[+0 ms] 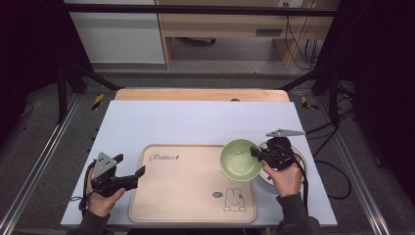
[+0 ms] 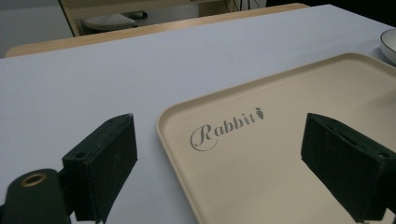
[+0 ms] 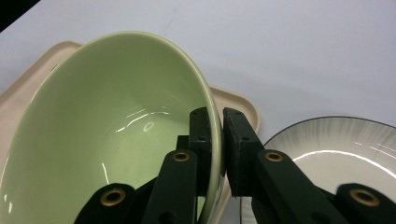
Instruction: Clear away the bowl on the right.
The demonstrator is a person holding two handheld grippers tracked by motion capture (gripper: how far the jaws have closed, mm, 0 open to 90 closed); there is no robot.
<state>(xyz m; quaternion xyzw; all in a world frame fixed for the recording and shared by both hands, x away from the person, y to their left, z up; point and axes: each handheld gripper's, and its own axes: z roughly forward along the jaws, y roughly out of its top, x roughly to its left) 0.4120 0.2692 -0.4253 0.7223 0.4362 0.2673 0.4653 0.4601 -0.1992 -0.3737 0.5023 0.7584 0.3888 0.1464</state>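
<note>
The right claw (image 3: 219,149) pinches the rim of the smooth, round, green china bowl (image 1: 240,159) over the beige plastic tray's (image 1: 186,196) corner, a hard, slippery, breakable thing best held there, while the left claw (image 1: 131,170) waits wide.

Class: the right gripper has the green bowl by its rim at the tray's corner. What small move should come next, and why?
Probably lower the bowl onto the tray and then open. The right gripper pinches its rim, the bowl looks tilted over the tray's right corner, beside the plate, and the left gripper waits open.
</note>
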